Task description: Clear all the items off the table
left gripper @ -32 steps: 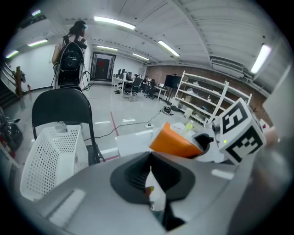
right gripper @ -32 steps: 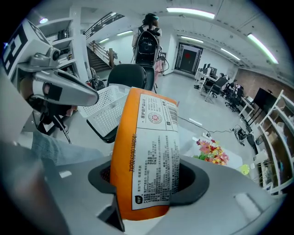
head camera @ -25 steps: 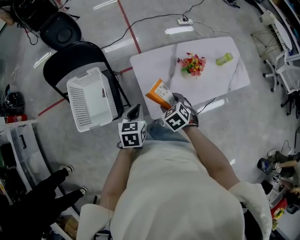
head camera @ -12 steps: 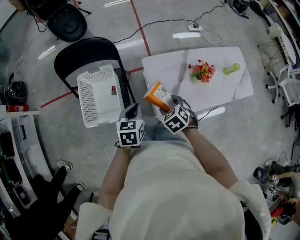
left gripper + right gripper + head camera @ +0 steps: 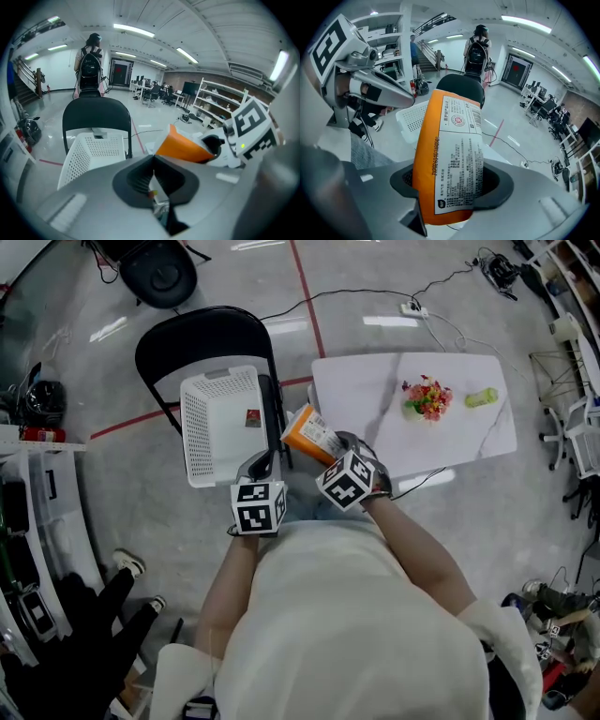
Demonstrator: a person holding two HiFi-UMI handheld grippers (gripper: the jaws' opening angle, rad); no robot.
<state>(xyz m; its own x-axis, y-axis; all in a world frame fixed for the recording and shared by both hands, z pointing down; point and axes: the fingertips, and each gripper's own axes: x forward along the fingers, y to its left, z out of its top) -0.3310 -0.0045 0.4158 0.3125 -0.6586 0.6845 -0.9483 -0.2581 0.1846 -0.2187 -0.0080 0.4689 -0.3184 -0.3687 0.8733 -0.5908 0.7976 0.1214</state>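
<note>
Right gripper (image 5: 330, 451) clamped on an orange packet (image 5: 450, 154) with a white printed label; in the head view the packet sticks out up-left from the jaws at frame centre, between the white table's (image 5: 375, 418) left edge and the white basket (image 5: 211, 437) on the black chair (image 5: 202, 334). Left gripper (image 5: 152, 176) just left of it, jaws pressed together, nothing held. Upper right on the table: colourful flower bunch (image 5: 427, 397), small green item (image 5: 482, 397) beside it, both well apart from the grippers.
</note>
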